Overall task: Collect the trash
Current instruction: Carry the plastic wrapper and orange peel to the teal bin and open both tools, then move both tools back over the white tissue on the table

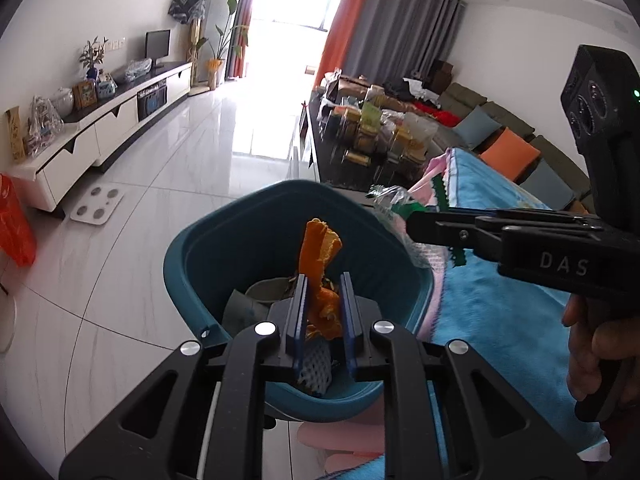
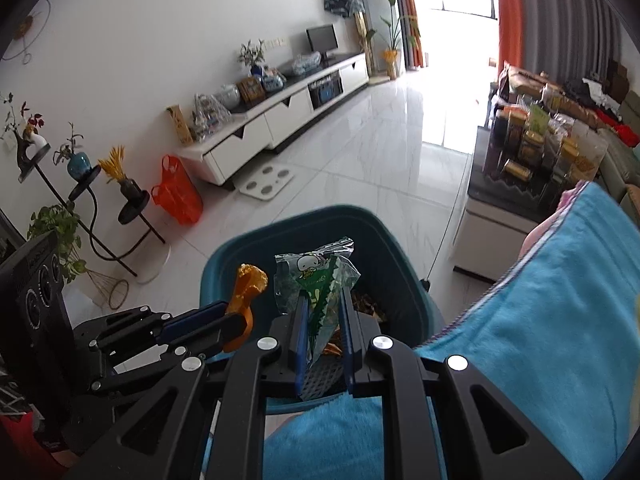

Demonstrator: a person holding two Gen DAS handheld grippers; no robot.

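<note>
A teal trash bin [image 1: 188, 256] [image 2: 404, 276] stands on the floor beside a blue blanket. My left gripper [image 1: 323, 282] is shut on an orange peel [image 1: 318, 248] and holds it over the bin's opening; the peel also shows in the right wrist view [image 2: 250, 282]. My right gripper [image 2: 325, 298] is shut on a clear and green snack wrapper [image 2: 316, 272] above the bin; the wrapper shows at the bin's right rim in the left wrist view [image 1: 390, 198]. Paper, foam net and other trash lie inside the bin.
A blue blanket [image 1: 500, 280] [image 2: 560, 304] covers the surface to the right. A cluttered dark coffee table [image 1: 372, 136] stands beyond it. A white scale [image 1: 97, 204], an orange bag [image 2: 176, 196] and plant stands [image 2: 80, 200] are on the tiled floor by the TV cabinet [image 1: 100, 128].
</note>
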